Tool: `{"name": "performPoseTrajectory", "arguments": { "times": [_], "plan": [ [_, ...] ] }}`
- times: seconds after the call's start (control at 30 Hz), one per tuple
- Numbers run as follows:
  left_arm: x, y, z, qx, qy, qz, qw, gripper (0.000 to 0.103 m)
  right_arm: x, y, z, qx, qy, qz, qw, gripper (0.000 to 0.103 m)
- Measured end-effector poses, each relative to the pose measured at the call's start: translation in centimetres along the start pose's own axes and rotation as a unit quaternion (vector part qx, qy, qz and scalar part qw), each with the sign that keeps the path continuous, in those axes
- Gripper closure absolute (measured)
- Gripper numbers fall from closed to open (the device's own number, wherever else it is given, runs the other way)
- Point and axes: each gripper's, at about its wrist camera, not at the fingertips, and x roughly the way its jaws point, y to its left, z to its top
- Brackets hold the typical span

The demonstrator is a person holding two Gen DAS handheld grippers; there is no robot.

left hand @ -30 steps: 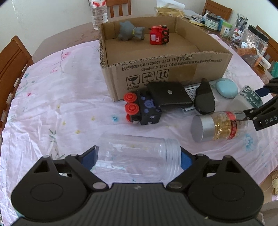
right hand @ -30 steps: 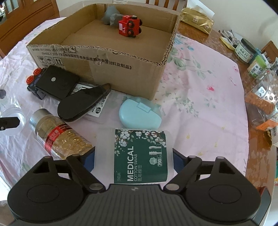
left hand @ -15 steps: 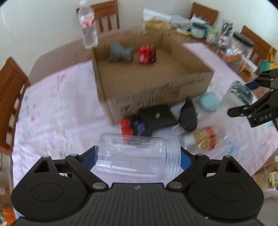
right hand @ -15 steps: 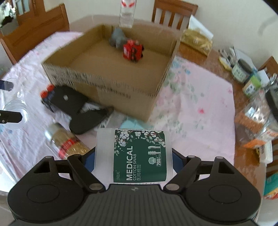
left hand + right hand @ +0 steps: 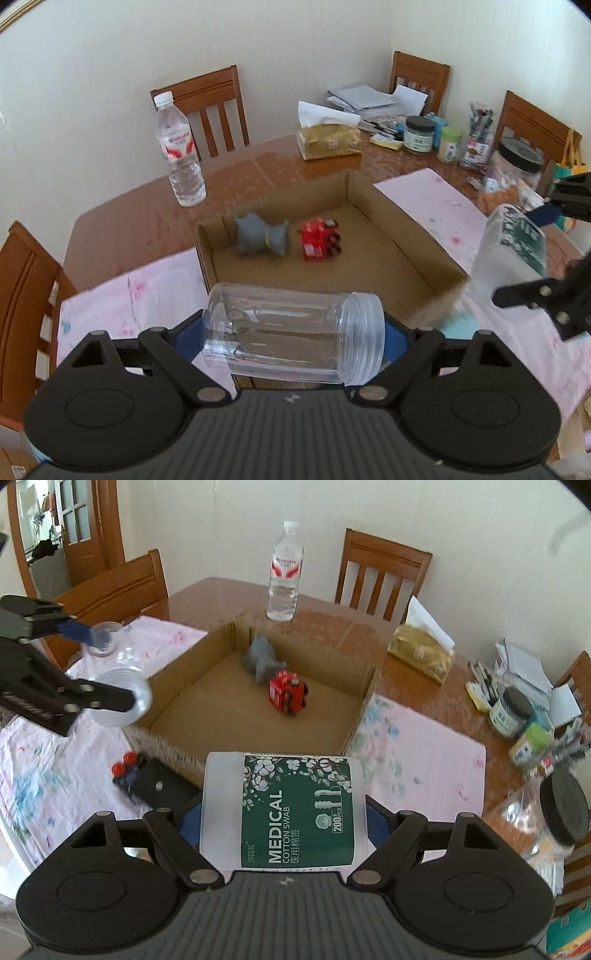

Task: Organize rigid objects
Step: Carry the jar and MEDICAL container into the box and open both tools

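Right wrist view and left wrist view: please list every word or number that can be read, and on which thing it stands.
"MEDICAL COTTON SWAB" on the green label of the cotton swab tub, held in the right claw.
"200 PCS" on the same label, lower right; the Chinese line beside it is too small to read.
Water bottle: red label, brand blurred.
Small jars at the far table edge: labels unreadable.
Red toy: no readable marks.

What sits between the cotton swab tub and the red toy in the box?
Only the box's near wall and bare cardboard floor, seen in the right wrist view.
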Motion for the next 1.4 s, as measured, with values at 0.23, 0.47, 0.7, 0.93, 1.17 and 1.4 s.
{"name": "performPoseTrajectory", "arguments": {
  "times": [0.23,0.47,0.7,0.93,1.17,1.4],
  "plan": [
    [4.1,1.4,3.0,-0.003,0.002,0.006,1.0,0.011,1.7,-0.4,2.3,-0.009,-0.006,-0.002,1.0,0.017],
    [7.5,2.5,3.7,-0.024,-0.013,0.037,0.999,0.008,3.4,-0.9,4.2,-0.006,-0.009,-0.001,1.0,0.017],
    [6.1,2.0,0.8,-0.049,-0.007,0.035,0.9981,0.007,5.2,-1.6,5.2,-0.005,-0.004,-0.001,1.0,0.017],
    [2.6,1.7,-1.8,-0.086,-0.016,0.066,0.994,0.002,7.1,-2.1,6.4,-0.007,0.0,0.001,1.0,0.017],
    [0.5,1.3,-3.2,-0.103,-0.029,0.106,0.9885,0.002,9.9,-1.4,7.7,-0.022,0.016,0.014,1.0,0.017],
    [-0.8,1.3,-4.3,-0.127,-0.021,0.111,0.9854,0.002,11.2,-1.2,8.2,0.008,0.005,-0.022,1.0,0.0]
  ]
}}
